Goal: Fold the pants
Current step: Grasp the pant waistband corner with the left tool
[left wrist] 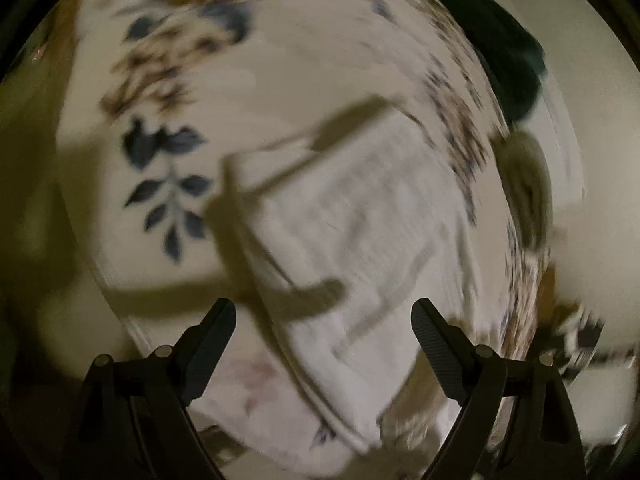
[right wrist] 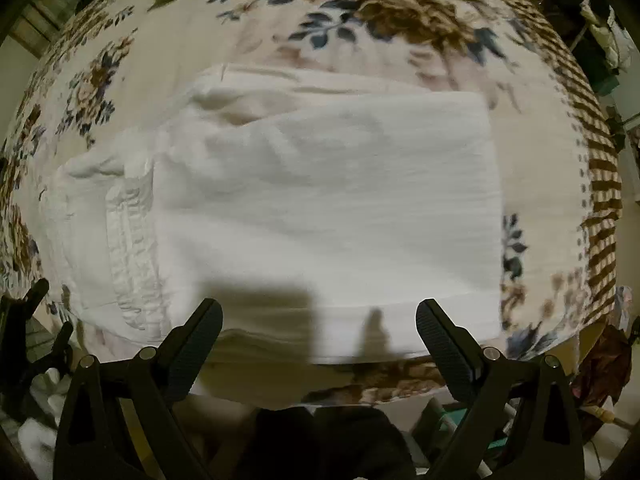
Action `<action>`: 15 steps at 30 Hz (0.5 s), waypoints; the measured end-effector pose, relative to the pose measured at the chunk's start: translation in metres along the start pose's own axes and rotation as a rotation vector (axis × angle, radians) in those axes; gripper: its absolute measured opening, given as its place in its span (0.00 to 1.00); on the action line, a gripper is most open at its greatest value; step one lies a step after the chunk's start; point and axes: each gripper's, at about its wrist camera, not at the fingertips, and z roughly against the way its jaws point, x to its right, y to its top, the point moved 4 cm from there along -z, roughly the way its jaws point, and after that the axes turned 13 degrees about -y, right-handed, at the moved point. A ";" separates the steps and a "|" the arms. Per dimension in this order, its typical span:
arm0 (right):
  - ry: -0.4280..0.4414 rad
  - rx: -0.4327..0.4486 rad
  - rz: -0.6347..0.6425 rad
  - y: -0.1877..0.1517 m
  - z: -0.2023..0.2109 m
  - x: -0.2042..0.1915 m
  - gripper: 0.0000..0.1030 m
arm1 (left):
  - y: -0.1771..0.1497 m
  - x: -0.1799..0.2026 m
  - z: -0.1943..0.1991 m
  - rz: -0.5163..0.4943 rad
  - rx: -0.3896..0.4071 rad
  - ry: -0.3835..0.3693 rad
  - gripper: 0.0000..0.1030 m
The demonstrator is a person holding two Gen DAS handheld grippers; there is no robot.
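Observation:
The white pants (right wrist: 320,208) lie folded into a thick rectangle on a floral blanket (right wrist: 380,12), with the gathered waistband (right wrist: 128,240) at the left. My right gripper (right wrist: 320,312) is open and empty, hovering over the near edge of the pants. In the left wrist view, which is motion-blurred, the pants (left wrist: 360,240) lie ahead and my left gripper (left wrist: 324,316) is open and empty above them. The left gripper's fingers (right wrist: 24,304) show at the far left of the right wrist view.
The floral blanket (left wrist: 160,148) covers a raised surface whose edge (right wrist: 600,200) drops off at the right. A dark green object (left wrist: 504,52) lies beyond the blanket. Clutter (right wrist: 600,360) sits on the floor to the lower right.

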 end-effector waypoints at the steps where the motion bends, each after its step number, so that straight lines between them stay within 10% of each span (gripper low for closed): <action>1: -0.001 -0.004 0.002 0.001 -0.004 -0.002 0.96 | 0.004 -0.006 -0.003 0.030 0.014 -0.025 0.85; 3: -0.007 -0.004 0.008 0.004 -0.008 -0.006 0.96 | 0.015 -0.009 -0.005 0.025 0.057 -0.062 0.82; 8: -0.021 -0.030 -0.009 0.009 -0.016 -0.010 0.96 | 0.027 -0.010 -0.012 -0.035 0.067 0.038 0.29; 15: -0.010 -0.074 0.000 0.007 -0.027 -0.023 0.96 | 0.020 0.018 0.017 -0.166 0.109 0.054 0.10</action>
